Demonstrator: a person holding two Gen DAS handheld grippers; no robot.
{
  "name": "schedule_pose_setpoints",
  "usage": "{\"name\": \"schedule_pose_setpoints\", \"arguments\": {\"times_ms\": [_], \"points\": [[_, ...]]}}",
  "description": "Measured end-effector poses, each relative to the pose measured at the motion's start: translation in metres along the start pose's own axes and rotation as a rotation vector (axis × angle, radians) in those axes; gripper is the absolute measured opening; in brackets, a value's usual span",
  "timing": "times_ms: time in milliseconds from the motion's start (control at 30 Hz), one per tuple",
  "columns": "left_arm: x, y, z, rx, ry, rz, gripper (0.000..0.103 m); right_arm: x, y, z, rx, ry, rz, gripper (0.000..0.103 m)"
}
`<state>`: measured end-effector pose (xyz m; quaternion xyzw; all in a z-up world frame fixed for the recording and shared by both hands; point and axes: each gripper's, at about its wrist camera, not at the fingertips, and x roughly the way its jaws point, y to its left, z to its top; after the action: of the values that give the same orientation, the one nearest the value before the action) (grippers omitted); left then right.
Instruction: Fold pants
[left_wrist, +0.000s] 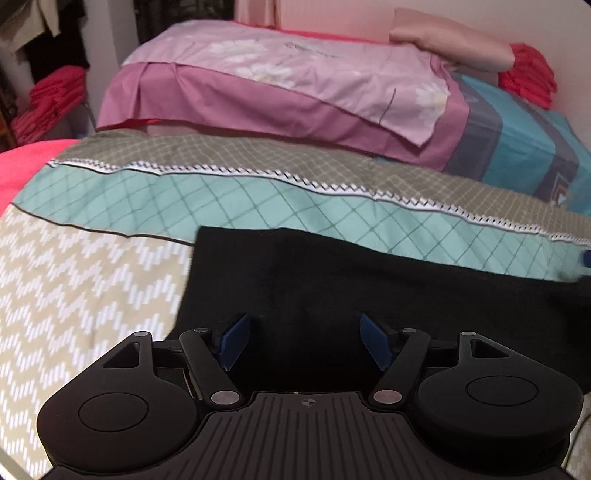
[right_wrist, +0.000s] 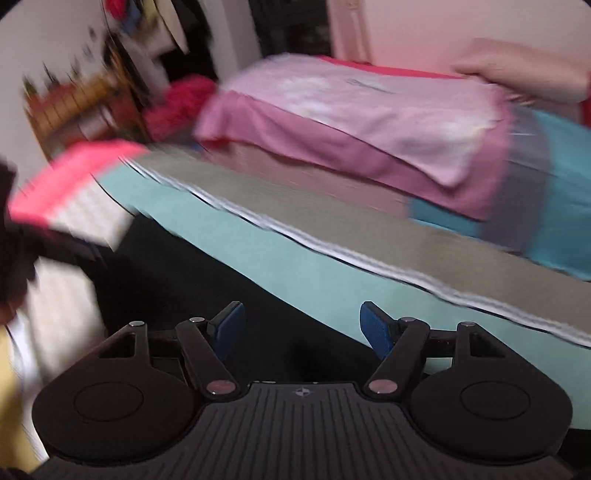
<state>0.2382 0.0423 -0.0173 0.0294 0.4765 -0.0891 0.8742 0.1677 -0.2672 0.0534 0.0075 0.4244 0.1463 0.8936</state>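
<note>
The black pants (left_wrist: 369, 288) lie flat on the bed, on the zigzag-patterned cover (left_wrist: 81, 280), with their far edge overlapping the teal diamond-check quilt (left_wrist: 258, 199); that quilt serves as the landmark here. In the left wrist view the left hand-held gripper (left_wrist: 304, 341) hovers low over the near part of the pants, on the near side of the quilt; its blue pads (left_wrist: 234, 341) stand wide apart with only dark cloth showing between them, nothing pinched. The pants' straight far edge runs just beyond the fingertips, along the quilt's near border.

The right wrist view is heavily blurred; the right hand-held gripper (right_wrist: 303, 328) also has its blue fingers (right_wrist: 376, 328) spread apart, holding nothing; the pants (right_wrist: 207, 288) fill the dark area under and ahead of it, meeting the quilt's (right_wrist: 295, 266) near edge. Beyond the quilt lies a pink-and-mauve folded sheet (left_wrist: 295, 74), with a blue striped cloth (left_wrist: 517, 144) beside it.
</note>
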Motion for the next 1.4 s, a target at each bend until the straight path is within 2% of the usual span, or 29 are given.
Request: {"name": "schedule_pose_setpoints", "arguments": {"times_ms": [67, 133, 167, 200, 233, 367, 400, 467, 500, 533, 600, 633, 667, 767, 833, 933, 1033, 1200, 1267, 1333, 1367, 1400], "points": [[0.017, -0.003, -0.004, 0.006, 0.046, 0.013, 0.103, 0.004, -0.009, -0.017, -0.034, 0.057, -0.069, 0.074], [0.026, -0.006, -0.012, 0.020, 0.047, 0.049, 0.103, 0.008, -0.013, -0.034, -0.033, 0.088, -0.073, 0.072], [0.027, -0.008, -0.016, 0.035, 0.042, 0.064, 0.103, 0.014, -0.009, -0.040, -0.030, 0.106, -0.059, 0.048], [0.028, -0.009, -0.019, 0.047, 0.049, 0.072, 0.103, 0.019, -0.007, -0.045, -0.038, 0.128, -0.074, 0.006], [0.029, -0.010, -0.022, 0.059, 0.054, 0.077, 0.103, 0.022, -0.003, -0.046, -0.065, 0.143, -0.098, 0.007], [0.027, -0.009, -0.024, 0.073, 0.055, 0.082, 0.103, -0.003, -0.006, -0.026, -0.056, -0.014, -0.095, 0.007], [0.027, -0.008, -0.024, 0.060, 0.056, 0.081, 0.103, 0.001, -0.012, -0.025, -0.043, -0.014, -0.092, 0.008], [0.029, -0.006, -0.024, 0.036, 0.059, 0.078, 0.103, 0.028, -0.021, -0.032, -0.045, 0.102, -0.085, 0.009], [0.030, -0.006, -0.023, 0.034, 0.061, 0.078, 0.103, 0.036, -0.020, -0.037, -0.066, 0.112, -0.105, 0.013], [0.030, -0.007, -0.022, 0.037, 0.066, 0.083, 0.103, 0.032, -0.018, -0.038, -0.064, 0.078, -0.117, 0.019], [0.030, -0.009, -0.021, 0.048, 0.077, 0.089, 0.103, 0.018, -0.017, -0.035, 0.010, -0.001, -0.169, 0.067], [0.031, -0.009, -0.019, 0.051, 0.081, 0.089, 0.103, 0.009, -0.017, -0.037, 0.044, -0.051, -0.195, 0.072], [0.031, -0.009, -0.018, 0.050, 0.086, 0.087, 0.103, 0.002, -0.019, -0.040, 0.070, -0.083, -0.209, 0.070], [0.033, -0.009, -0.013, 0.039, 0.107, 0.077, 0.103, -0.012, -0.028, -0.054, 0.148, -0.088, -0.224, 0.069], [0.036, -0.010, -0.010, 0.041, 0.124, 0.081, 0.103, -0.025, -0.037, -0.073, 0.179, -0.090, -0.272, 0.068], [0.041, -0.013, -0.005, 0.043, 0.145, 0.092, 0.103, -0.064, -0.058, -0.103, 0.297, -0.141, -0.395, 0.068], [0.046, -0.014, -0.004, 0.037, 0.150, 0.093, 0.103, -0.102, -0.096, -0.129, 0.448, -0.195, -0.568, 0.068], [0.049, -0.020, -0.007, 0.037, 0.139, 0.120, 0.103, -0.121, -0.177, -0.143, 0.641, -0.166, -0.790, 0.068], [0.049, -0.021, -0.007, 0.038, 0.134, 0.128, 0.103, -0.113, -0.198, -0.147, 0.647, -0.126, -0.821, 0.069], [0.050, -0.023, -0.008, 0.040, 0.132, 0.135, 0.103, -0.096, -0.211, -0.153, 0.655, -0.103, -0.800, 0.056], [0.049, -0.024, -0.010, 0.039, 0.130, 0.138, 0.103, -0.093, -0.209, -0.155, 0.633, -0.138, -0.789, 0.035], [0.049, -0.024, -0.010, 0.038, 0.129, 0.139, 0.103, -0.093, -0.206, -0.153, 0.587, -0.133, -0.801, 0.012]]}}
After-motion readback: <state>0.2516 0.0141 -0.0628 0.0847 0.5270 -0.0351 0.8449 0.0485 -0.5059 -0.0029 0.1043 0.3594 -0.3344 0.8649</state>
